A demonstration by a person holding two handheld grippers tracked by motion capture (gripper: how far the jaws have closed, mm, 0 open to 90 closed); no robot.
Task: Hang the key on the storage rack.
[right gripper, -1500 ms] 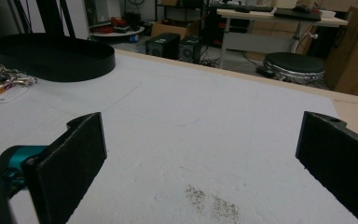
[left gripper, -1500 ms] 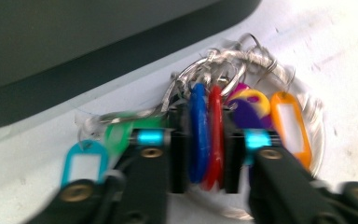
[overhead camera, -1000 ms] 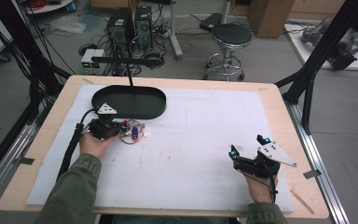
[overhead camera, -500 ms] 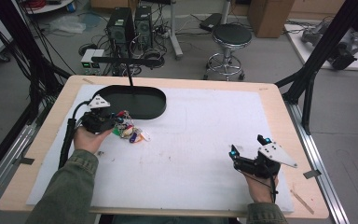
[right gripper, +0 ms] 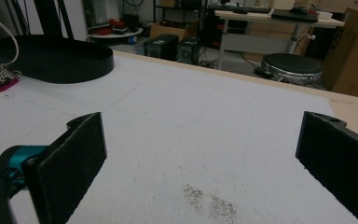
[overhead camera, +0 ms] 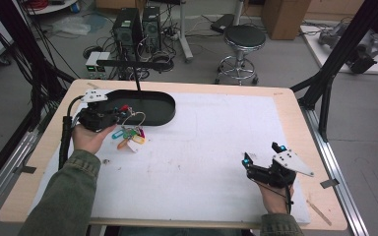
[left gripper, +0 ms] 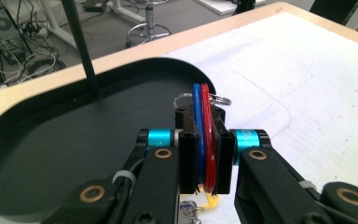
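My left gripper [overhead camera: 120, 114] is shut on a blue tag [left gripper: 196, 121] and a red tag [left gripper: 207, 126], held flat between its pads. These belong to a bunch of coloured key tags [overhead camera: 130, 135] on a wire ring [overhead camera: 137, 117], and the rest of the bunch hangs below the gripper, above the white mat. The gripper sits at the near left edge of a black oval tray [overhead camera: 157, 115], which also lies ahead in the left gripper view [left gripper: 74, 135]. At the front right my right gripper [overhead camera: 262, 153] rests open, its jaws wide apart [right gripper: 205, 154] with nothing between them.
A thin black post [overhead camera: 137, 81] with a crossbar rises from the back of the tray. The white mat [overhead camera: 206, 147] covers most of the wooden table [overhead camera: 295, 118]. A stool [overhead camera: 241, 37], computers and cables stand on the floor beyond the far edge.
My left gripper has lifted the bunch of tags off the mat and carried it left, up to the tray's near left edge. The right gripper has stayed still.
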